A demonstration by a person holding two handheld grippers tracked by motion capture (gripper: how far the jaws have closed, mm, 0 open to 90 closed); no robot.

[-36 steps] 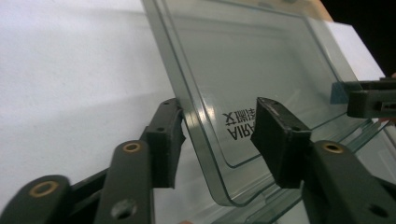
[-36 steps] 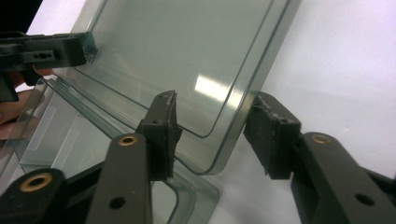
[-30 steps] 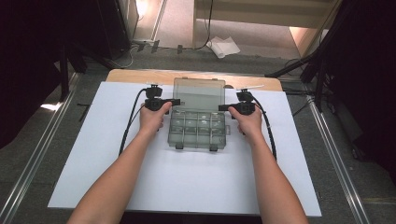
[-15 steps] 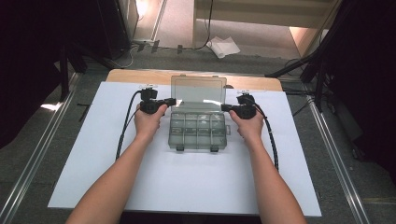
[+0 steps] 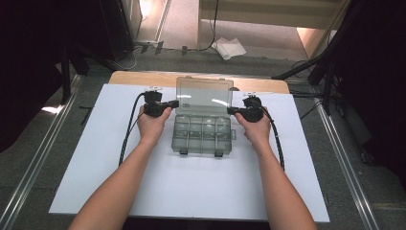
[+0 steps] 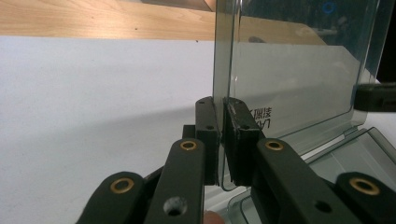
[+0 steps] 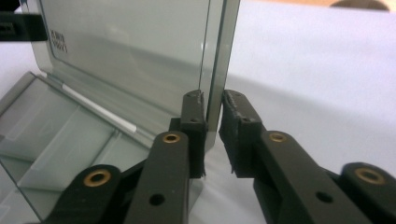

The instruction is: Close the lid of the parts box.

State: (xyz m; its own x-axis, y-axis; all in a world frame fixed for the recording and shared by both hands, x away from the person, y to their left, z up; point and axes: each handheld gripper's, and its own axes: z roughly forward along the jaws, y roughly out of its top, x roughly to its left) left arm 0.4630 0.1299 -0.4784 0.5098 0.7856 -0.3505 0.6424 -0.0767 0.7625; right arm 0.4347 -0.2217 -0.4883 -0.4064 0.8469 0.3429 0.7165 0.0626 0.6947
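Both grippers have just worked their jaws: the left gripper (image 6: 223, 135) clamps the upright lid (image 5: 205, 95) edge between them, the right gripper (image 7: 212, 135) stands slightly apart around its edge, so closing can begin

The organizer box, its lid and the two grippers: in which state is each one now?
Organizer box: open, compartments look empty.
Lid: raised upright.
Left gripper: shut on the lid's edge.
Right gripper: around the lid's other edge, one pad slightly apart.

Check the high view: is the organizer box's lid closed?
No, the clear lid stands raised behind the compartment tray.
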